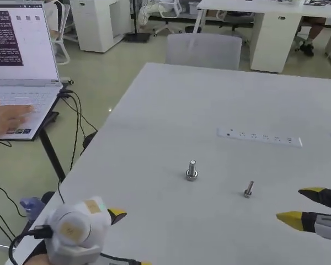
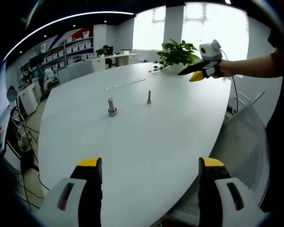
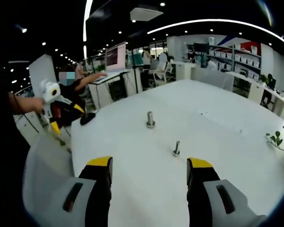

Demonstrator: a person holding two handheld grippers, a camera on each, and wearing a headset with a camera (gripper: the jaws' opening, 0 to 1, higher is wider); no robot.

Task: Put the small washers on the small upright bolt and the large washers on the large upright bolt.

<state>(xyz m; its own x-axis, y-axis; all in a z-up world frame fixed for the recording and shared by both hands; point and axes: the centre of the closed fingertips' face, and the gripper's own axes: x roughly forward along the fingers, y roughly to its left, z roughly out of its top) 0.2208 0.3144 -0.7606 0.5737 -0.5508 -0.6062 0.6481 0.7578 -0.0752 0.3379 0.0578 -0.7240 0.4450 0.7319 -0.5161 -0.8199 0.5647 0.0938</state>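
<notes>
Two bolts stand upright on the white table (image 1: pixel 154 127). The large bolt (image 1: pixel 191 170) is left of the small bolt (image 1: pixel 248 189). My right gripper (image 1: pixel 291 204) is open at the table's right edge, just right of the small bolt, with nothing between its jaws. My left gripper (image 1: pixel 129 238) is open at the near left corner, also holding nothing. In the left gripper view, the large bolt (image 2: pixel 112 107) and small bolt (image 2: pixel 149 97) stand far ahead of my left gripper (image 2: pixel 150 165). In the right gripper view, the small bolt (image 3: pixel 176 148) is close ahead of my right gripper (image 3: pixel 149 165), with the large bolt (image 3: pixel 150 119) beyond it.
A white power strip (image 1: pixel 259 137) lies behind the bolts. A grey chair (image 1: pixel 204 51) stands at the far edge. To the left, a laptop (image 1: pixel 22 66) sits on a stand with a hand (image 1: pixel 8 117) on its keys and cables below. A potted plant (image 2: pixel 177 53) stands near the table's right end.
</notes>
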